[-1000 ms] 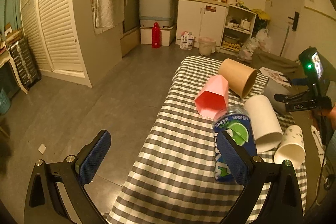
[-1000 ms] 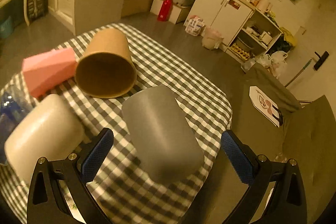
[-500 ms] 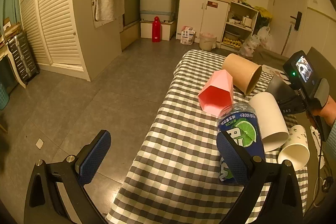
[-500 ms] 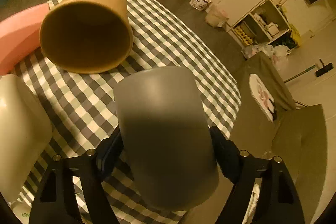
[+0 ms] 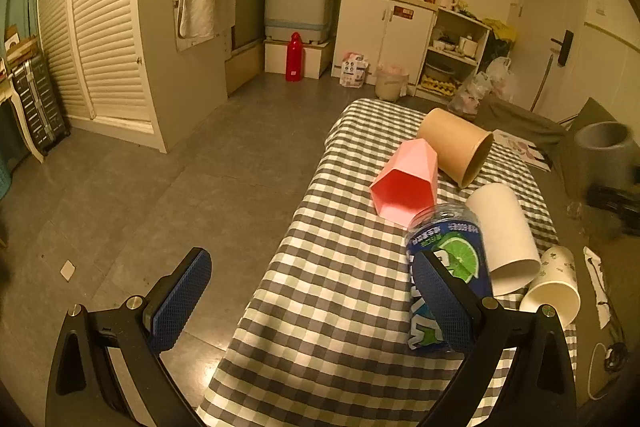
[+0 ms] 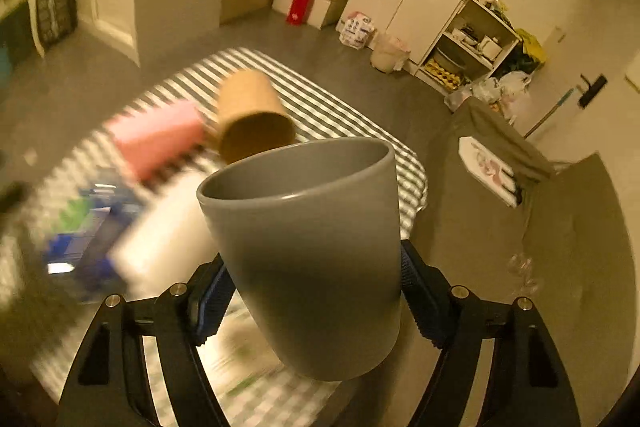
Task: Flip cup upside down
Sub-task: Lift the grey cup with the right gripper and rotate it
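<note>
right gripper (image 6: 312, 291) pinching grey cup (image 6: 308, 247) low on its wall, mouth up, lifted off checked table (image 5: 340, 291) | left gripper (image 5: 312, 303) spread, holding nothing | risk: smooth tapered wall slipping from pads mid-flip; striking brown paper cup (image 6: 252, 123) nearby

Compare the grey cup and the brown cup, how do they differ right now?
The grey cup is lifted, gripped by the right hand-held gripper; the brown cup lies on the checked table. The grey cup's mouth faces up; the brown cup's mouth faces sideways. Grey looks smooth and glossy, brown matte like cardboard. Both are handleless, tapered and appear empty.
</note>
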